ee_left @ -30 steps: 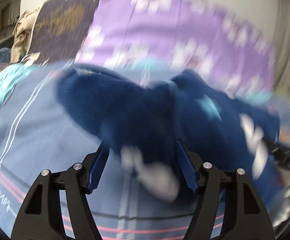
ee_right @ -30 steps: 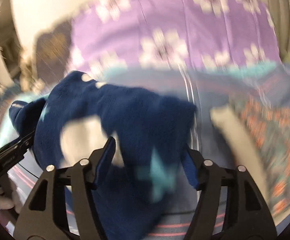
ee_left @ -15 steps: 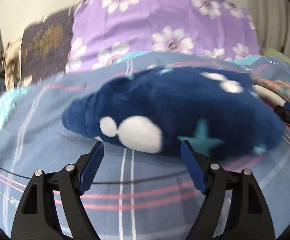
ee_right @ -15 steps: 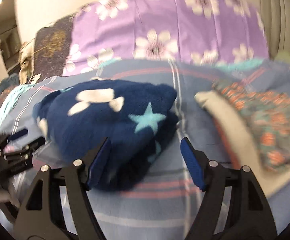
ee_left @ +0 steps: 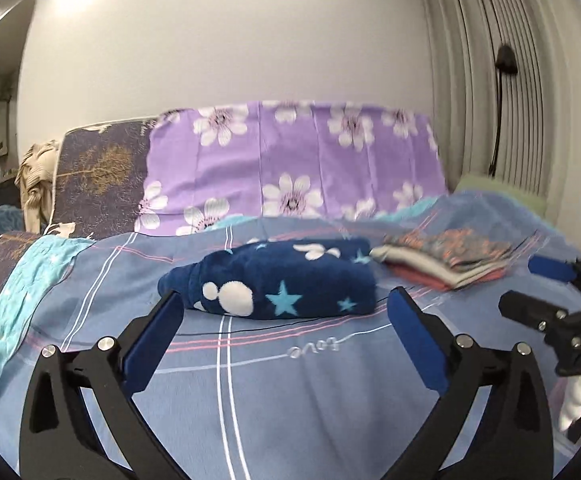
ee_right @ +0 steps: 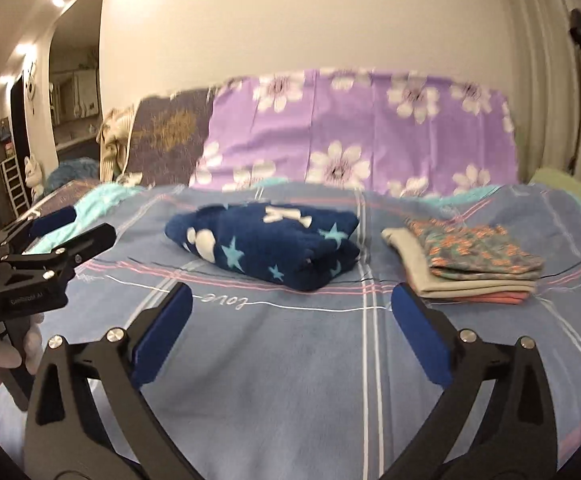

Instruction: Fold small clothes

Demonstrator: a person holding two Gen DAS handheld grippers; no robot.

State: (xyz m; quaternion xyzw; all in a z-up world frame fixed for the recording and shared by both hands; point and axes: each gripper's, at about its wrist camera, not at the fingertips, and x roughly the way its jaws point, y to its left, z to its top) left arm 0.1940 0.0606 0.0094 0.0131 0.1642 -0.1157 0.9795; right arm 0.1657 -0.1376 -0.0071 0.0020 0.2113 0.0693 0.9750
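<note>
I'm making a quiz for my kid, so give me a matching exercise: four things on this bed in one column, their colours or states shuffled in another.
1. fleece garment
2. folded pile
3. left gripper
4. backrest cover

A. purple with white flowers
B. open, holding nothing
C. navy with stars, folded
D. stacked, orange-patterned piece on top

Pairs: 1-C, 2-D, 3-B, 4-A

Fluffy navy fleece (ee_left: 286,284), plush and matt. Bedsheet (ee_left: 290,400) smooth thin cloth. Hand-held gripper (ee_left: 282,320): matt black plastic, blue rubbery pads (ee_left: 416,340), shiny metal bolts (ee_left: 463,342).
</note>
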